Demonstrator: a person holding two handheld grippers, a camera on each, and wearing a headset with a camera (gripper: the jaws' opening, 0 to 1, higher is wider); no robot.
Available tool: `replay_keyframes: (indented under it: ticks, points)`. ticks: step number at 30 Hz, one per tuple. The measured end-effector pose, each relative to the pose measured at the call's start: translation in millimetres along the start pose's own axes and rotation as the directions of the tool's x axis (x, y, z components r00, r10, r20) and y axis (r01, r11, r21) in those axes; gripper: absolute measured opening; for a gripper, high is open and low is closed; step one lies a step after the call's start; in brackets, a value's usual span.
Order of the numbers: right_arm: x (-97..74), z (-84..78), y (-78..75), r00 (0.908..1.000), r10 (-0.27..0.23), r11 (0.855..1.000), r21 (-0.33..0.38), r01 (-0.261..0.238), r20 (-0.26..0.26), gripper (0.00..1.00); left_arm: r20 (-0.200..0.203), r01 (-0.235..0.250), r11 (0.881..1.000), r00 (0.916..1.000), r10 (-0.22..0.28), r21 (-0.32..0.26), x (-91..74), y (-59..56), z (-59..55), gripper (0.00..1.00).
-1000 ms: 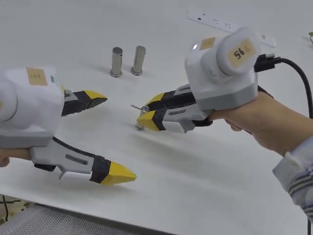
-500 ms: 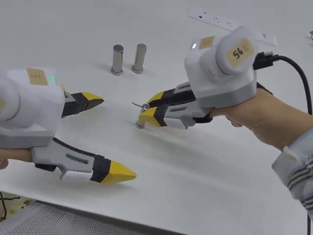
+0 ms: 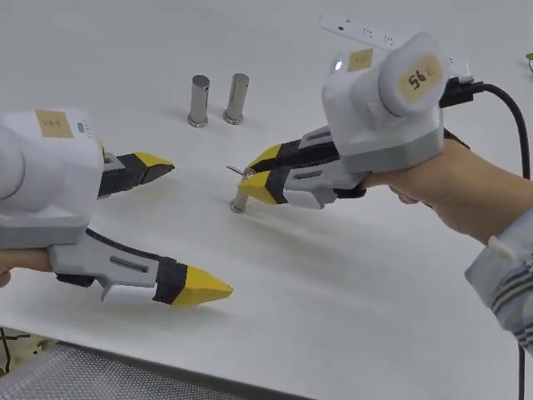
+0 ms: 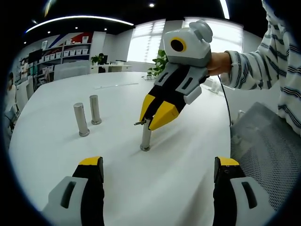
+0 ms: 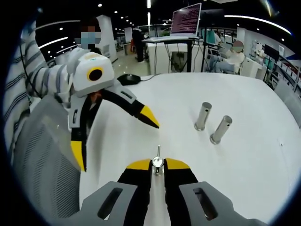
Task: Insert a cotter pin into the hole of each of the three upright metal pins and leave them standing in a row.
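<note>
One metal pin (image 3: 240,201) stands upright on the white table (image 3: 333,317), its top tucked under the tips of the right gripper (image 3: 256,173). That gripper is pinched narrow on a cotter pin (image 3: 239,172), which pokes out level at the pin's top; whether it sits in the hole cannot be told. Two other pins (image 3: 198,102) stand side by side farther back. The left gripper (image 3: 193,227) hovers near, jaws wide, holding nothing. A power strip (image 3: 366,35) lies at the far edge.

White-grey, yellow-tipped left claw (image 3: 200,228) and right claw (image 3: 247,179); black cable (image 3: 508,112); striped sleeve (image 3: 504,283)
</note>
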State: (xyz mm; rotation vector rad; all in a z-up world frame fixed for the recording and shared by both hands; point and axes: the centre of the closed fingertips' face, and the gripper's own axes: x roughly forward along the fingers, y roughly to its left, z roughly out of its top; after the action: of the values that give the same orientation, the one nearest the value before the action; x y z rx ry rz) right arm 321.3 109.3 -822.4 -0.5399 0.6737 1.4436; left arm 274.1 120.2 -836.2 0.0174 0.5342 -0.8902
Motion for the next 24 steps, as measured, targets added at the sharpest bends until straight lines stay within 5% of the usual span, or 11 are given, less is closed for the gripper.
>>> replay_keyframes:
  ticks: [8, 24]
  points:
    - [-1.7, 0.7, -2.7, 1.0, 0.0, 1.0, -0.013, 0.0, -0.007, 0.1, -0.001, -0.002, 1.0, 1.0, 0.002, -0.002, -1.1, 1.4, 0.6, 0.97]
    - [-8.1, -0.4, -33.4, 0.9997, 0.0, 1.0, -0.029, 0.0, -0.023, 0.1, 0.001, -0.017, 1.0, 0.9999, 0.017, 0.005, -4.0, 6.9, 1.8, 0.97]
